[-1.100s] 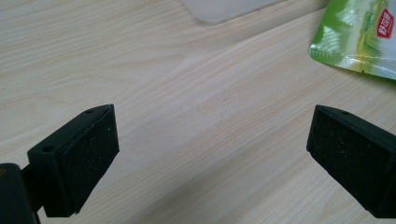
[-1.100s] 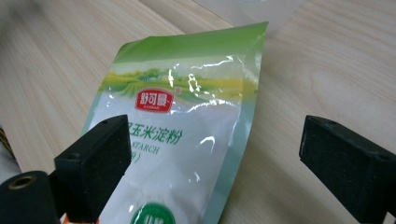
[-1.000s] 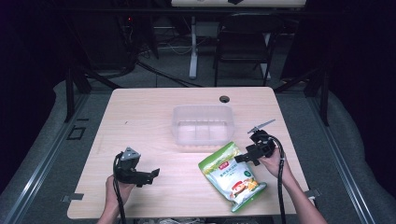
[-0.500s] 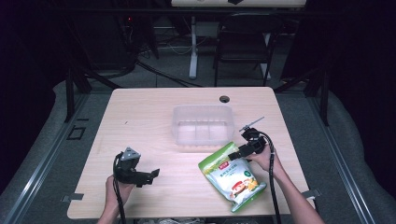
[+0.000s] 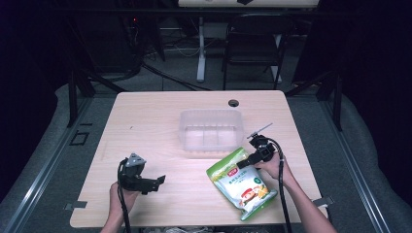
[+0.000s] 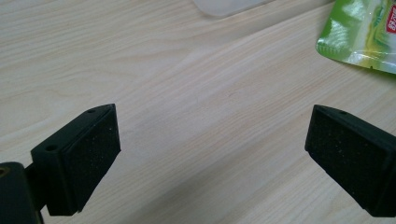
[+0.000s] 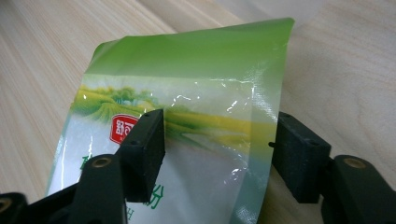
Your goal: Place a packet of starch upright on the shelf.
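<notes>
A glossy green snack pouch [image 5: 240,183] with a red logo lay flat on the counter [image 5: 160,121], at five o'clock from the clear tub [image 5: 211,131].

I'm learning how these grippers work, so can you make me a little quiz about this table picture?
1. True or false: the green snack bag lies inside the clear plastic tub.
2. Which gripper has the bag's edge between its jaws? A) left gripper B) right gripper
3. Fill in: the left gripper's jaws stand wide ____ over the bare wooden table.

Key:
1. False: it lies flat on the table, just in front of the tub.
2. B: its jaws have just been closing around the bag's right edge, one jaw over the bag's face, one beside it.
3. open
</notes>
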`<state>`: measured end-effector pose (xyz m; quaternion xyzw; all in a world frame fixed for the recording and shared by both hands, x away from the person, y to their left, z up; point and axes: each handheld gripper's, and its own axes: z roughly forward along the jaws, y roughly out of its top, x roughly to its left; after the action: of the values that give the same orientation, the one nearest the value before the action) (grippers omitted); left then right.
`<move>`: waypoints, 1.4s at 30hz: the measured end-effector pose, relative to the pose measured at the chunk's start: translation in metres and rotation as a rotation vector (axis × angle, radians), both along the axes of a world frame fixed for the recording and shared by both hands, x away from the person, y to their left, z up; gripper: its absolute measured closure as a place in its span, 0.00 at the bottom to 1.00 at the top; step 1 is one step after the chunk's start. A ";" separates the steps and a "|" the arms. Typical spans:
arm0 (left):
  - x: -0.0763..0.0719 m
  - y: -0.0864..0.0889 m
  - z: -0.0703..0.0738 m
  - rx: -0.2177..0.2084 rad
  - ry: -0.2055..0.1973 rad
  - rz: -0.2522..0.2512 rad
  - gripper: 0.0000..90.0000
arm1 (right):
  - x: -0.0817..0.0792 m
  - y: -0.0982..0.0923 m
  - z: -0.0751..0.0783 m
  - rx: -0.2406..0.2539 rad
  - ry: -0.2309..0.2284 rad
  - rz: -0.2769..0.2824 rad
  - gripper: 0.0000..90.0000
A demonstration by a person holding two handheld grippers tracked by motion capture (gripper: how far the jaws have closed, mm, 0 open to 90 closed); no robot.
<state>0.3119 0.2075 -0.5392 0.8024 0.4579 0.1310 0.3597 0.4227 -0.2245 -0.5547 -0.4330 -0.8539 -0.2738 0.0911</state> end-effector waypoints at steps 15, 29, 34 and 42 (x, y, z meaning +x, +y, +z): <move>0.000 0.000 0.000 0.001 -0.001 0.007 0.04 | -0.003 -0.005 0.002 0.022 -0.011 -0.028 0.90; -0.001 0.000 0.000 -0.009 0.001 0.012 0.04 | -0.016 -0.006 0.017 -0.006 -0.073 -0.051 0.98; 0.000 0.001 0.000 -0.006 0.000 0.009 0.04 | -0.021 -0.013 0.026 0.006 -0.083 -0.049 0.98; 0.000 0.001 0.001 -0.010 0.000 0.012 0.05 | -0.029 -0.026 0.047 0.081 -0.130 -0.062 0.99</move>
<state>0.3117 0.2080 -0.5387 0.7978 0.4633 0.1306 0.3630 0.3937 -0.2506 -0.5073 -0.4365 -0.8325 -0.3384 0.0444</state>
